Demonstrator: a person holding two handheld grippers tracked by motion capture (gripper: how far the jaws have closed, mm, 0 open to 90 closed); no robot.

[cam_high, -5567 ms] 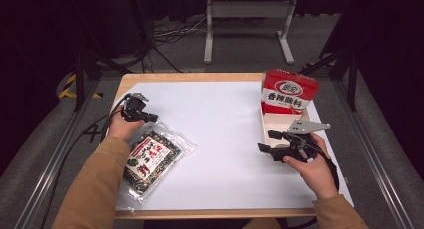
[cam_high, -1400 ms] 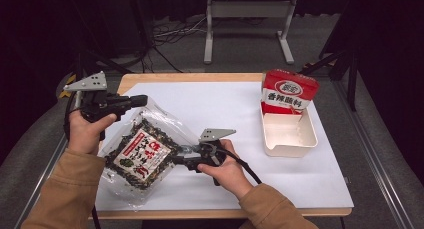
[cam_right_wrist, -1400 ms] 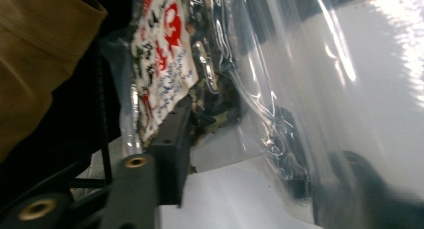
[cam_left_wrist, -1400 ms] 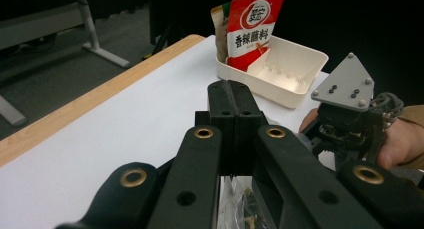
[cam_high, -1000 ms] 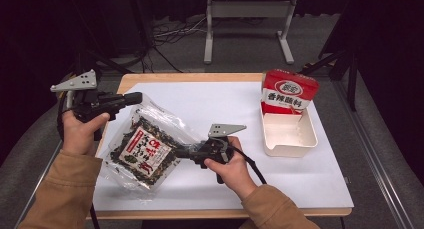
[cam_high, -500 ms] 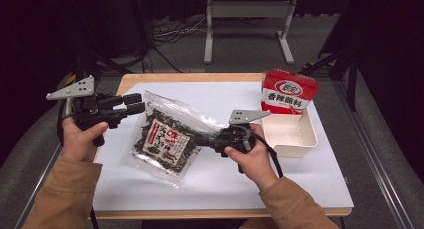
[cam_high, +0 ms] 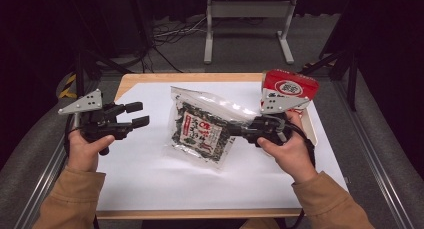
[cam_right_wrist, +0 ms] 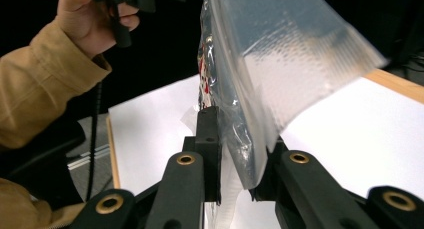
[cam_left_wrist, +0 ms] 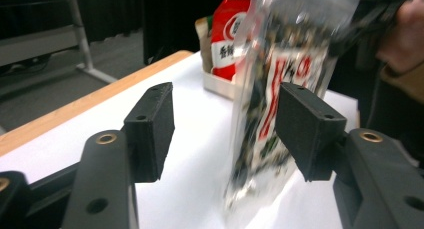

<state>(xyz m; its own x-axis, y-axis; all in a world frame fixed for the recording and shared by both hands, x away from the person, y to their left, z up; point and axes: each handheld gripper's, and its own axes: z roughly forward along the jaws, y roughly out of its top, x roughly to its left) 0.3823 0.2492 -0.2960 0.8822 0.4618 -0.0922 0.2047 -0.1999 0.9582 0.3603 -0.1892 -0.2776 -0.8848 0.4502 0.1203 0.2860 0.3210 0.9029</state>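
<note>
From the high view, the right gripper [cam_high: 234,129] clamped the bag [cam_high: 202,131] above the table's [cam_high: 150,179] middle; the left gripper [cam_high: 138,114], jaws just opened and empty, sat near the left edge. The left gripper view showed its jaws apart — bag beyond. In the right gripper view, the jaws pinched the plastic edge.

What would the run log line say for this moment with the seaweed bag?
right gripper: shut on seaweed bag, lifted off table | left gripper: jaws just opened, nothing between them | tray: beside red packet
</note>
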